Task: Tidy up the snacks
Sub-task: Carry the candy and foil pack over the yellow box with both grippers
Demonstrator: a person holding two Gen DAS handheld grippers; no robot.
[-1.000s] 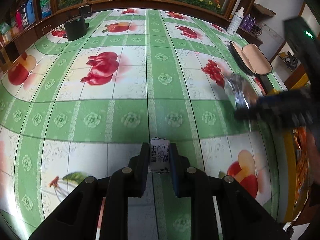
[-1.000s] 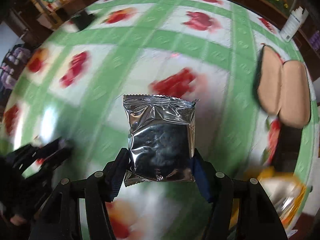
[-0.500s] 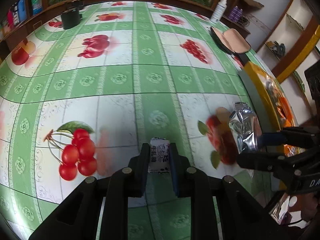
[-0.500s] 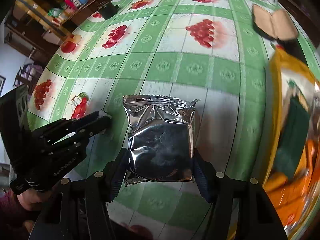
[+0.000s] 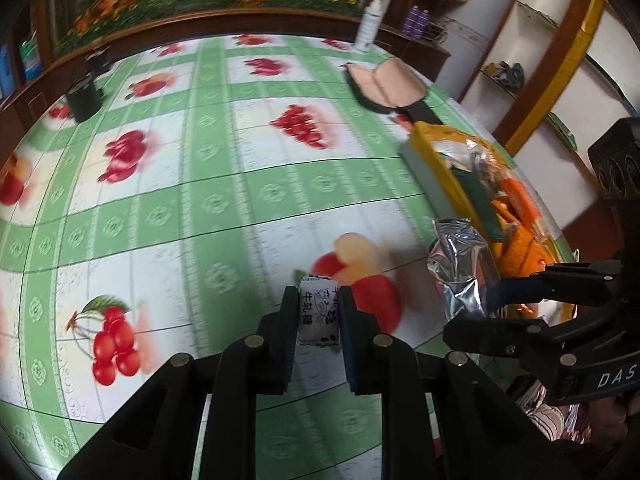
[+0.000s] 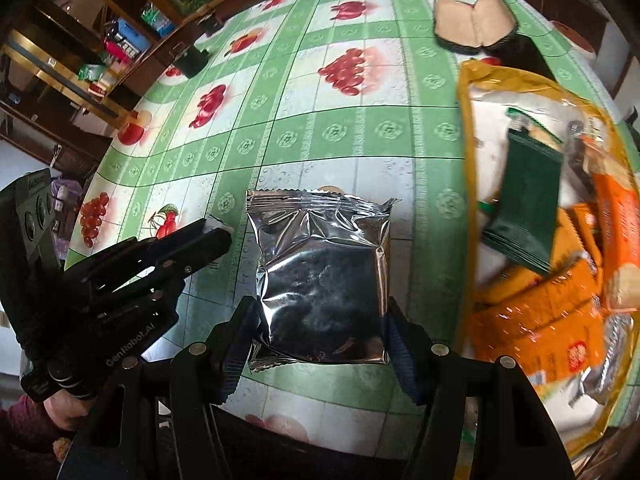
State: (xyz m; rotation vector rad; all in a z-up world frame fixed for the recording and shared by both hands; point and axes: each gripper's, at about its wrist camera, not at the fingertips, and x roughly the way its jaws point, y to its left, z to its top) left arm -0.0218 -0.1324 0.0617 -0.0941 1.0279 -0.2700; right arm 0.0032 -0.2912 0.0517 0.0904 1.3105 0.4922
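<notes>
My left gripper [image 5: 319, 312] is shut on a small white candy packet [image 5: 318, 309] with black print, held above the green fruit-pattern tablecloth. My right gripper [image 6: 320, 320] is shut on a silver foil snack pouch [image 6: 320, 276], also seen in the left wrist view [image 5: 460, 268]. A yellow-rimmed tray [image 6: 466, 128] to the right holds several snacks: a dark green packet [image 6: 520, 208] and orange packets [image 6: 560, 312]. The tray also shows in the left wrist view [image 5: 432, 152]. The left gripper [image 6: 216, 240] sits left of the pouch.
An open tan glasses case [image 5: 384, 84] lies beyond the tray. A dark cup [image 5: 84, 98] stands at the far left of the table. A white bottle [image 5: 370, 26] stands at the far edge. Wooden shelves line the left wall [image 6: 80, 60].
Both grippers have moved right toward the tray with their snacks still held. The tray is now closer and fuller in both views.
</notes>
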